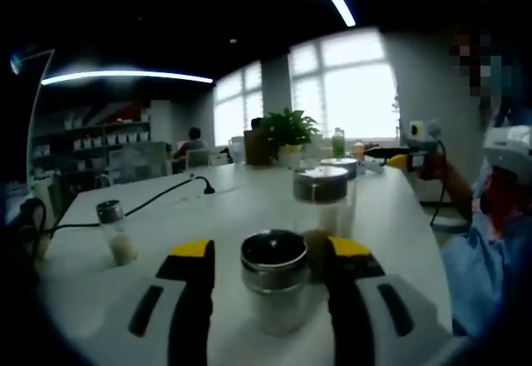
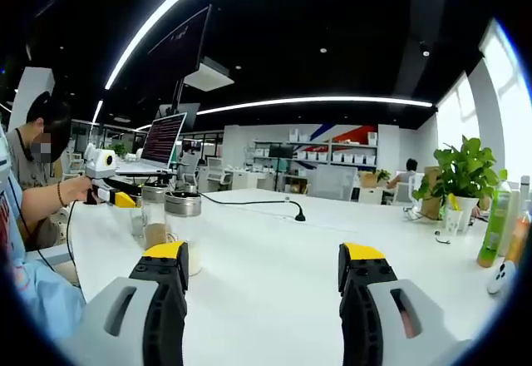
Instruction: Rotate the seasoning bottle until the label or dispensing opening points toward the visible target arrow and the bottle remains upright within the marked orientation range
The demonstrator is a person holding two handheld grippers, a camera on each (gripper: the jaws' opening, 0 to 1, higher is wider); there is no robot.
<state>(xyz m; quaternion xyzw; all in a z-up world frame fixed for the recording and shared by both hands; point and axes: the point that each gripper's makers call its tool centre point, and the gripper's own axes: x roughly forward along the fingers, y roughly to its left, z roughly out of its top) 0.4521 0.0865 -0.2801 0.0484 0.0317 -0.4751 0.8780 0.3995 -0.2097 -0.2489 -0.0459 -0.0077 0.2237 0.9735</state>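
The seasoning bottle (image 1: pixel 273 287) stands upright at lower centre of the left gripper view, between the spread jaws of the left gripper (image 1: pixel 268 279), not yet pinched. Its clear body looks smooth and probably slippery and light; take it just below the metal cap. The right gripper (image 2: pixel 264 270) is spread over bare table (image 2: pixel 274 241).
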